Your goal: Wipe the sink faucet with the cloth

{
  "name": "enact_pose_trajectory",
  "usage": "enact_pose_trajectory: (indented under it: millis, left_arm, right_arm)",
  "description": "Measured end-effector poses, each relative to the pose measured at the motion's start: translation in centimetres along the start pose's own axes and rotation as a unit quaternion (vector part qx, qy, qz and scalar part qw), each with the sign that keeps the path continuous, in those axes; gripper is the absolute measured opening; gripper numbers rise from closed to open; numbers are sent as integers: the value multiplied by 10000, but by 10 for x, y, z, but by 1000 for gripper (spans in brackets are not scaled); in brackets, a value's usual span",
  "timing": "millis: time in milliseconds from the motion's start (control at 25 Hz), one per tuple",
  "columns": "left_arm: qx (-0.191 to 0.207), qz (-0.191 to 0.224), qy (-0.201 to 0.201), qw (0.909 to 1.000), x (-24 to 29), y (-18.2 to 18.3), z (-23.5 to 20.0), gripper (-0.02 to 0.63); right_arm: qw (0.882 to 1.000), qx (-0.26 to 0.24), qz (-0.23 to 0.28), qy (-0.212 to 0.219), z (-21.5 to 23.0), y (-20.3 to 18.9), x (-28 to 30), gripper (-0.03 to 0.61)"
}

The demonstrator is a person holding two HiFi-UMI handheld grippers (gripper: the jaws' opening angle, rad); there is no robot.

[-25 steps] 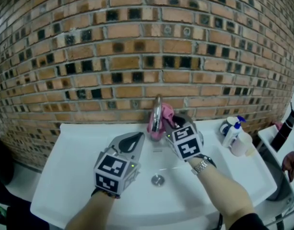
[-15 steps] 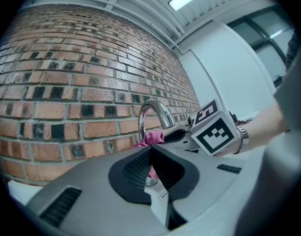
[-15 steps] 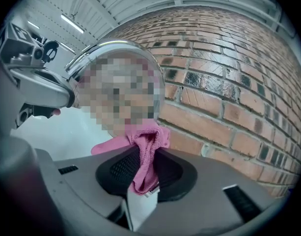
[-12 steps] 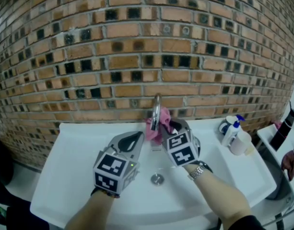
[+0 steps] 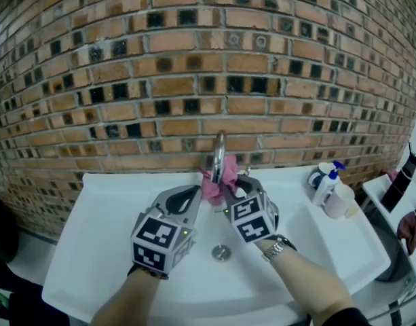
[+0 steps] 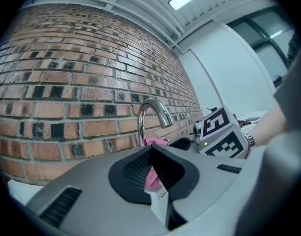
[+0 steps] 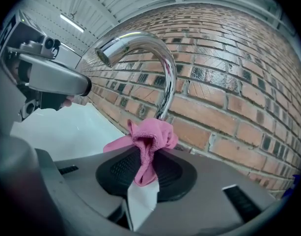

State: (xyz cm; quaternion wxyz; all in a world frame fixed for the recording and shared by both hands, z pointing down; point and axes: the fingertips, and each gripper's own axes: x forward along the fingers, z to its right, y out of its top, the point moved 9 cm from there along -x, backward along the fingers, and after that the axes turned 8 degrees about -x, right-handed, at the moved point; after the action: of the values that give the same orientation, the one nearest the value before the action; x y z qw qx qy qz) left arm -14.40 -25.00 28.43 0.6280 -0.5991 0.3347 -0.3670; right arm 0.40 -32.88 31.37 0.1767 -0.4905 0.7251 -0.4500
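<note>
Right tongs (image 7: 145,173) pinch the pink cloth (image 7: 151,140), the jaws having just closed tighter on it. The cloth sits at the foot of the faucet (image 7: 162,82), whose upright neck rises directly ahead. Left tongs (image 5: 185,197), closed on nothing, hang just left.

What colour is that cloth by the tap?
Pink. The cloth shows best in the right gripper view.
</note>
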Motion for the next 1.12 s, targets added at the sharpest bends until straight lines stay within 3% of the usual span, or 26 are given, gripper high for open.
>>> enact_pose_trajectory:
  millis: [1120]
  left_arm:
    - [14,-68,-20,10000,1,-2,0,0]
  right_arm:
    - [9956,84,-606,703,-30,-35,19,83]
